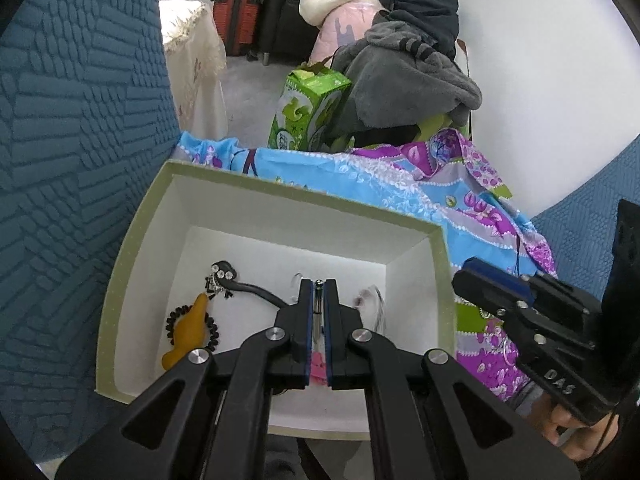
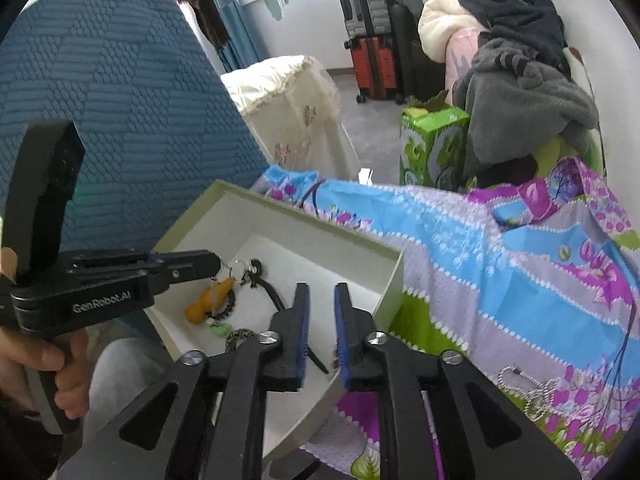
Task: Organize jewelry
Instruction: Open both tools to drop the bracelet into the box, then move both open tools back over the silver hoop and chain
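My left gripper (image 1: 319, 282) is shut on a thin silver jewelry piece (image 1: 318, 300) and holds it over the open white box with a green rim (image 1: 440, 264). In the box lie a yellow gourd pendant on dark beads (image 1: 188, 328), a black corded pendant (image 1: 224, 276) and clear hoops (image 1: 376, 304). In the right wrist view my right gripper (image 2: 322, 286) is open and empty over the box's near right corner (image 2: 394, 280). The left gripper (image 2: 200, 264) shows there with hoop earrings (image 2: 240, 270) dangling from it. A beaded silver chain (image 2: 532, 392) lies on the floral cloth.
The box rests on a blue and purple floral cloth (image 1: 400, 184) between teal sofa cushions (image 1: 72, 128). A green carton (image 1: 308, 112), piled clothes (image 1: 404, 68) and suitcases (image 2: 372, 44) stand behind.
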Available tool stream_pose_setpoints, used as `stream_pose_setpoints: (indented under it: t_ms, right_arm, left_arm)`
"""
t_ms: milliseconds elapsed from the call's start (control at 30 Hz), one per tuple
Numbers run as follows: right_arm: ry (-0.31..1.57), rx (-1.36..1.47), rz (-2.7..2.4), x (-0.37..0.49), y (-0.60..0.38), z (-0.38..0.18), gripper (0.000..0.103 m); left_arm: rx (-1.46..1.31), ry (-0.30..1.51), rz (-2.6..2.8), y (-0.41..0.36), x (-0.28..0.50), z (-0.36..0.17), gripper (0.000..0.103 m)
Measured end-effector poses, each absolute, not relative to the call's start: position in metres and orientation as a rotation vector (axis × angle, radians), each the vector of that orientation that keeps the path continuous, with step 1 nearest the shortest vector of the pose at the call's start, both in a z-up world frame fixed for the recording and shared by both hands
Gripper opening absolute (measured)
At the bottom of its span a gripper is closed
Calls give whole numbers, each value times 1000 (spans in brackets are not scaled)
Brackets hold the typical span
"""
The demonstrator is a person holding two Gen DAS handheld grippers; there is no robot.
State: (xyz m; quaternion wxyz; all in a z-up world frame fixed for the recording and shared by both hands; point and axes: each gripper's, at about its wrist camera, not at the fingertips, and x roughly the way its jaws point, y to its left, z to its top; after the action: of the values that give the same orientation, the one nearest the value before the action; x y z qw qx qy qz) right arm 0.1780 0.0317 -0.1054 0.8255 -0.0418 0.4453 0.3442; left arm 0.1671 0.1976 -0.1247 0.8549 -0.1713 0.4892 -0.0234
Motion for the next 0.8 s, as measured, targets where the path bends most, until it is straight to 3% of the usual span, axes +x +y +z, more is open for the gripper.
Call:
stream_pose_setpoints:
  t_ms: [33, 100, 333, 500, 800]
  right_arm:
    - [939, -84, 732, 179, 30, -102, 21]
    - [904, -72, 735, 179, 22, -85, 21]
    - [808, -50, 723, 181, -8, -35, 21]
    - [741, -2, 695, 179, -46, -4, 22]
    - [653, -20, 565, 156, -114, 9, 25]
  left_arm:
    - [-360, 1023, -43, 197, 167, -121, 14]
    - [-357, 997, -35, 194, 165, -109, 35]
    - [-344, 919, -54, 175, 159, -68, 38]
    - [-329, 849, -89, 151, 153, -38, 47]
    - [-286, 771, -162, 93, 151, -12, 50]
